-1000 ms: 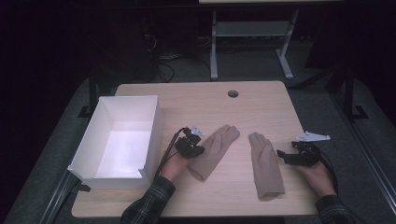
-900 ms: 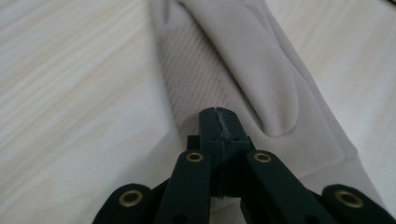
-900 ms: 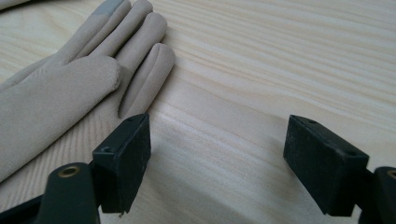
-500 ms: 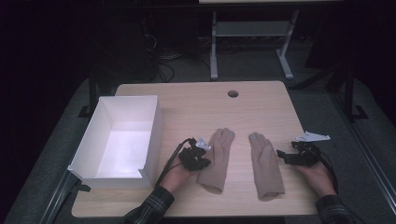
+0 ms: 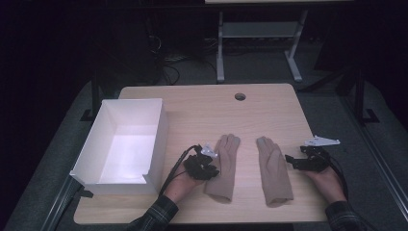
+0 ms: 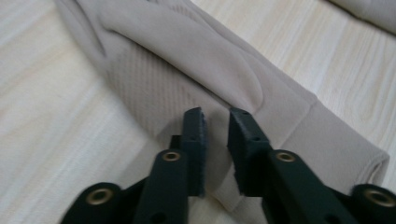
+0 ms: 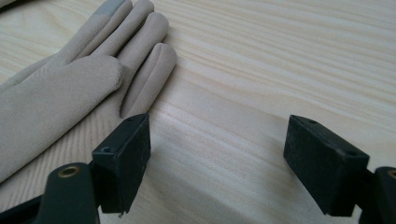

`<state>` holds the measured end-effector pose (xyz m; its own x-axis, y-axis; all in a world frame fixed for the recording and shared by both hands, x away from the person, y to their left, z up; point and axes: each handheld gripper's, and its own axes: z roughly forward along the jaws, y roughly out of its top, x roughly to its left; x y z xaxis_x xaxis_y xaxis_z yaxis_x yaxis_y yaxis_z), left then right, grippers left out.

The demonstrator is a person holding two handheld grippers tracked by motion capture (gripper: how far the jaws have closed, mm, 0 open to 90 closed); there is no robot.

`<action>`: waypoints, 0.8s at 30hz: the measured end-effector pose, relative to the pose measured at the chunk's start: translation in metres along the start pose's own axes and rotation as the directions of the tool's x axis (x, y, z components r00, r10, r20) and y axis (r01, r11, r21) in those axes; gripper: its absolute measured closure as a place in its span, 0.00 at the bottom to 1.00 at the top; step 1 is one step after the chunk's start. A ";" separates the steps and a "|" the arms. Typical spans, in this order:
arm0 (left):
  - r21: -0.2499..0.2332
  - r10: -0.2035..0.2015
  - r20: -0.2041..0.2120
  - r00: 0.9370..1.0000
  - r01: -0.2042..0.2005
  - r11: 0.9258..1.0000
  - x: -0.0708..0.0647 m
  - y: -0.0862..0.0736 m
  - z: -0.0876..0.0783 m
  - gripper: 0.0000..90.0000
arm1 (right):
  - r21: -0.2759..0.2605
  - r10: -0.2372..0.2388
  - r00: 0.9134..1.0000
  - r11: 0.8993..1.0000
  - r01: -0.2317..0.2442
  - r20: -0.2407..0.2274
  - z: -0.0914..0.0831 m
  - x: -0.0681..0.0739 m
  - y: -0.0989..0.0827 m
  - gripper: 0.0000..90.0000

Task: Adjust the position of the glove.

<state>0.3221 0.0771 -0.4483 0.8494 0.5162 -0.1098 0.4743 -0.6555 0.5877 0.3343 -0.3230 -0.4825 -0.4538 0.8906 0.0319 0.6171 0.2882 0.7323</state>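
Tongs on the left (image 6: 215, 116) have just been opening, a small gap over the left glove (image 5: 223, 166) lying flat on the tabletop (image 5: 202, 106) (looks like a release). Right tongs (image 7: 219, 154) gape wide beside the right glove (image 5: 273, 171); grabbing it seems next.

Dim lab: bare table (image 5: 269, 103), cables (image 5: 166, 60)

Left glove (image 6: 196, 79) fingertips cut off at top edge (left gripper view); cuff edge under tongs hidden

Two beige gloves (image 5: 224, 166) (image 5: 273, 169), one white box (image 5: 126, 143), one wooden table (image 5: 207, 106), two claws (image 5: 208, 162) (image 5: 291, 160).
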 end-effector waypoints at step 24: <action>-0.091 -0.108 -0.078 0.991 0.101 0.991 0.043 0.019 0.015 0.64 | 0.000 0.001 1.000 1.000 -0.001 0.002 0.000 0.000 0.000 0.25</action>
<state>0.3713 0.0787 -0.4543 0.7725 0.6254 -0.1101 0.5346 -0.5470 0.6442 0.3343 -0.3226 -0.4826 -0.4516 0.8917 0.0315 0.6177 0.2869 0.7322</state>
